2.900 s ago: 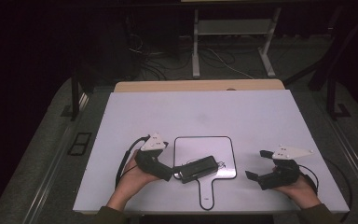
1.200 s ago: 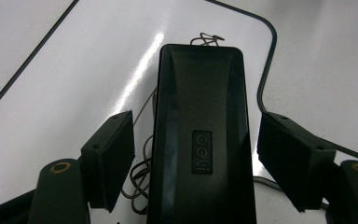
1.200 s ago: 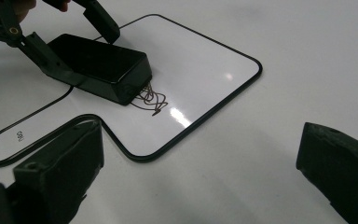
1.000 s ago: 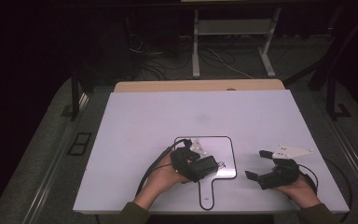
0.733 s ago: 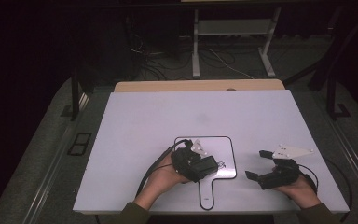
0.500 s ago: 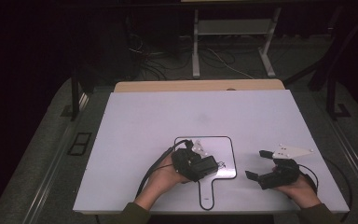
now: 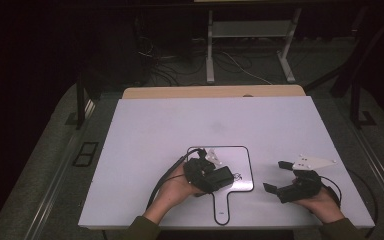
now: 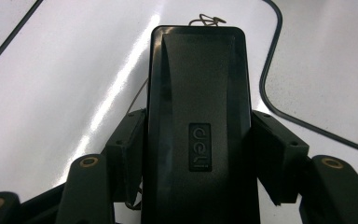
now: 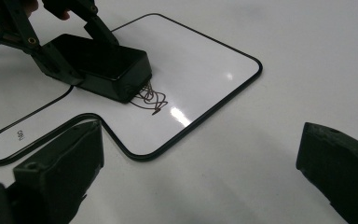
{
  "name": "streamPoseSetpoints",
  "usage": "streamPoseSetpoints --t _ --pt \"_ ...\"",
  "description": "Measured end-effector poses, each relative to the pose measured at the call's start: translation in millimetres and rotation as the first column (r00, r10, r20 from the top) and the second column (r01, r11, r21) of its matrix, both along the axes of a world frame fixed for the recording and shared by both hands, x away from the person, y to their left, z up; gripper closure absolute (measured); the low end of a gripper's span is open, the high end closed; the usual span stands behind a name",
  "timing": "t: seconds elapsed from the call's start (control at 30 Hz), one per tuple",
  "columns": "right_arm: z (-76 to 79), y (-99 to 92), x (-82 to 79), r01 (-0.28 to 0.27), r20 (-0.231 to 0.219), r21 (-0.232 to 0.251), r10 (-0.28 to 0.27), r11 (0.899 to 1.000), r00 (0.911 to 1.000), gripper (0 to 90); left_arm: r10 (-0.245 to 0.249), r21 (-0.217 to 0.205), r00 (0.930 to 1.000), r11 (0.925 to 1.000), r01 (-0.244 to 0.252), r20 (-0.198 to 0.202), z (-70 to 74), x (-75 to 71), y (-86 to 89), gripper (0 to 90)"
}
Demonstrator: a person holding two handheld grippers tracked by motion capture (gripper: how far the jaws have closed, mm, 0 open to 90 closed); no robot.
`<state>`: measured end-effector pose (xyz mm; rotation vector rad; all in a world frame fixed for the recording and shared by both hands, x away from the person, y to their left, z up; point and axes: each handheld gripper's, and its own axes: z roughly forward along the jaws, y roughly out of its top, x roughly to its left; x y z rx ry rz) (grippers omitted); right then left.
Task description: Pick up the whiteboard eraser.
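A small whiteboard with a black rim and a handle lies on the white table, with a brown scribble drawn on it. A black block eraser rests on the board beside the scribble. My left gripper has just been closing its jaws and is shut on the eraser's two long sides. The right gripper view shows that grip from the side, with the eraser flat on the board. My right gripper stands open to the right of the board, nothing between its jaws.
The table's front edge runs just beyond the board's handle. A cable trails from the left gripper across the table. Behind the table stand desk legs and loose cables on a dark floor.
My left gripper has moved right from beside the board onto the eraser and closed on it. The right gripper has stayed put.
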<state>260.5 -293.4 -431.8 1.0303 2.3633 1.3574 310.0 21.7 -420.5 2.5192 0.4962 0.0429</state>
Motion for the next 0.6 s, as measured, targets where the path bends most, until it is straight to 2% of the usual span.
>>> streamPoseSetpoints --t 0.1,0.27,0.37,0.53,0.6 --pt "0.0 -0.3 0.1 0.001 0.000 0.001 -0.001 1.000 1.0000 0.0 0.008 -0.024 1.0000 0.9997 -0.008 0.000 4.7 0.6 2.9 39.1" --pt "-0.1 -0.3 0.0 0.000 0.000 0.001 0.000 1.000 1.0000 0.0 0.012 -0.038 0.9999 0.9992 -0.012 0.009 10.5 2.1 9.1 39.1" --pt "-0.2 -0.2 0.0 -0.001 0.000 0.000 0.001 1.000 1.0000 0.0 0.014 -0.031 0.9998 0.9994 -0.014 0.016 13.2 5.5 15.9 39.1" --pt "-0.3 -0.4 0.2 0.001 0.000 0.001 -0.001 1.000 1.0000 0.0 0.046 -0.027 0.9988 0.9986 -0.045 0.018 14.1 10.4 27.8 39.1" --pt "-0.3 -0.3 0.2 0.001 -0.001 0.001 -0.001 1.000 1.0000 0.0 0.057 -0.009 0.9980 0.9983 -0.057 0.026 13.9 12.7 32.1 39.2"
